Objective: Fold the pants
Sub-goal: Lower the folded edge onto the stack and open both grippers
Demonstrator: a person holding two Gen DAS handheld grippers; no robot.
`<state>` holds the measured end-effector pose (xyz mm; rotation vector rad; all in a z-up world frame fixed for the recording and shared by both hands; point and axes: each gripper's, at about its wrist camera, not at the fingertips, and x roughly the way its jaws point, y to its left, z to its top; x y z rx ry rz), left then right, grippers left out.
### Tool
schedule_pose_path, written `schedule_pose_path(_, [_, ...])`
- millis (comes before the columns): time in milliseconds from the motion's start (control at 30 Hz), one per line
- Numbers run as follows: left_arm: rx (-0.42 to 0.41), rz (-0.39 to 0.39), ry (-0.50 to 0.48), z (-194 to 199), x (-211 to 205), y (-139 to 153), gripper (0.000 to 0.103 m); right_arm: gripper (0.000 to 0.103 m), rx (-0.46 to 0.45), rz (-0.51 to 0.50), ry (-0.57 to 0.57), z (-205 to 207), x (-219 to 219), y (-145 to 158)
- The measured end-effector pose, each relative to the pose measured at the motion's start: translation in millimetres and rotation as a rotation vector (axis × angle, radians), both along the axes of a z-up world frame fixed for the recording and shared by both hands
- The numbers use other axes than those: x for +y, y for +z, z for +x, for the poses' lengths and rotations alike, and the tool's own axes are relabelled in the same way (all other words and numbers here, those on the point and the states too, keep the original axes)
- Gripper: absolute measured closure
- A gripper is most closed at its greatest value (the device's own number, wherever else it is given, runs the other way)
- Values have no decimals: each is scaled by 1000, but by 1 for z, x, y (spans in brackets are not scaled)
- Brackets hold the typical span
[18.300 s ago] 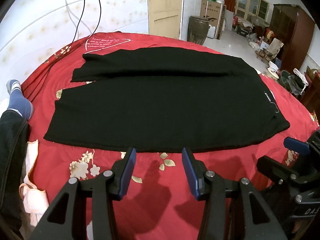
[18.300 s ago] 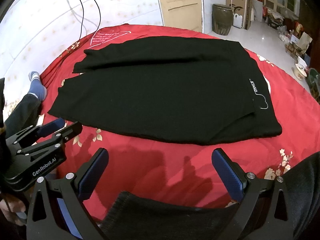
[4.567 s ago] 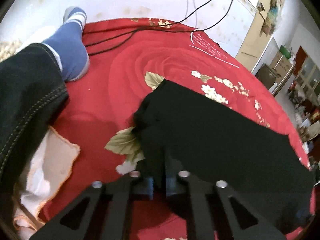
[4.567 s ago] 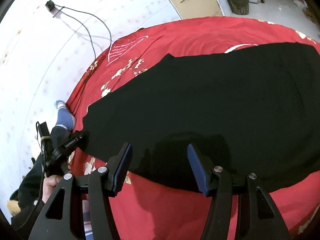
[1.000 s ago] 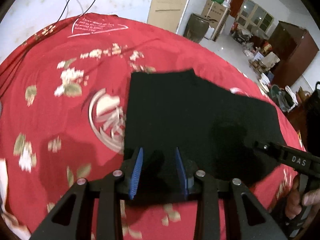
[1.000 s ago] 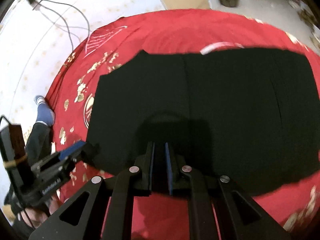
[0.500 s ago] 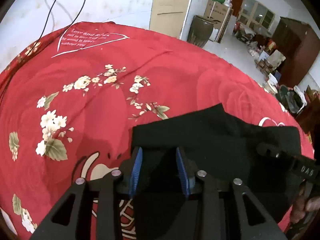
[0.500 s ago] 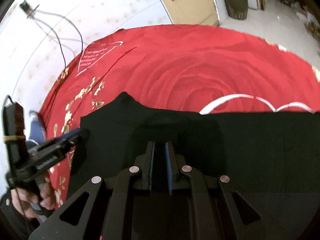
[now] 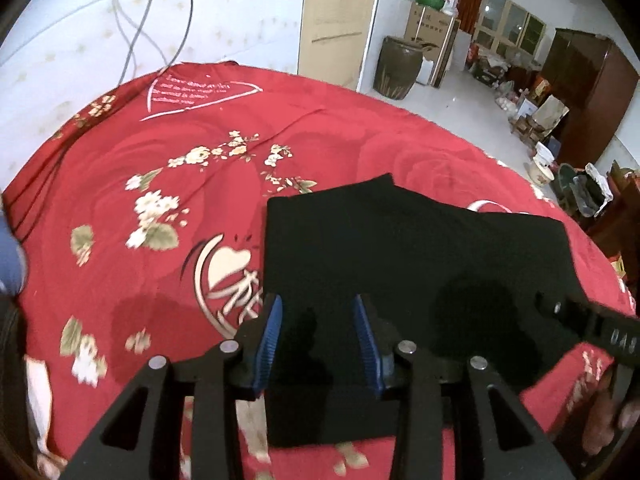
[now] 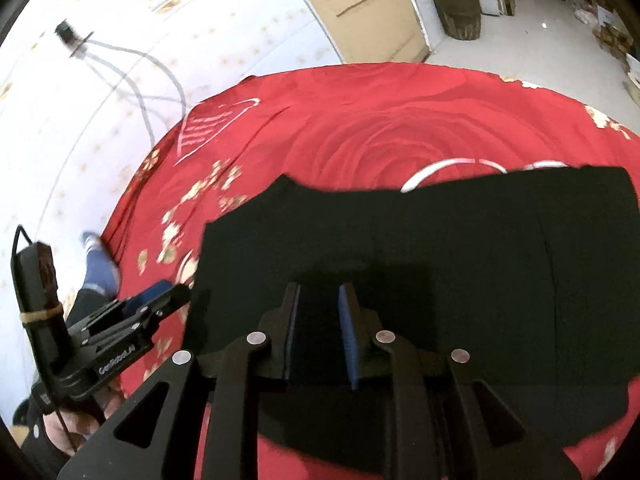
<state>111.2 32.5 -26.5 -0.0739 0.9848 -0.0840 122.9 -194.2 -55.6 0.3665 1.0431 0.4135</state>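
Note:
Black pants (image 9: 400, 248) lie folded into a flat rectangle on the red flowered bedspread (image 9: 160, 160). My left gripper (image 9: 319, 324) is open just above their near left part, with nothing pinched between its blue pads. In the right wrist view the pants (image 10: 460, 240) fill the middle. My right gripper (image 10: 319, 312) hovers over their near edge. Its jaws are opening, the pads are a little apart, and the cloth lies flat beneath them. Each gripper shows in the other's view: the right gripper (image 9: 560, 308) and the left gripper (image 10: 168, 296).
A person's blue-socked foot (image 10: 98, 260) rests at the bed's left edge, and a hand (image 9: 612, 420) holds the right tool. Cables hang on the white wall (image 9: 132, 20). Beyond the bed stand a brown jar (image 9: 396, 68) and a dark wardrobe (image 9: 588, 92).
The right jaws, shut on the cloth before, have parted and let it go. Both grippers have drawn back from the far edge of the pants, which now lie flat.

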Motion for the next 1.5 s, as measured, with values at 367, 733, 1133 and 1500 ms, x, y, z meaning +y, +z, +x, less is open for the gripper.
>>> schedule_pose_path(367, [-20, -4, -21, -63, -13, 18, 63, 70, 14, 8, -22, -73, -2, 18])
schedule_pose_path(733, [-34, 5, -58, -93, -25, 22, 63, 70, 27, -15, -21, -107, -2, 23])
schedule_pose_path(1133, [-43, 0, -67, -98, -24, 19, 63, 57, 47, -33, -102, -112, -13, 24])
schedule_pose_path(1500, [-28, -12, -58, -90, -22, 9, 63, 49, 142, -16, -250, -89, -38, 6])
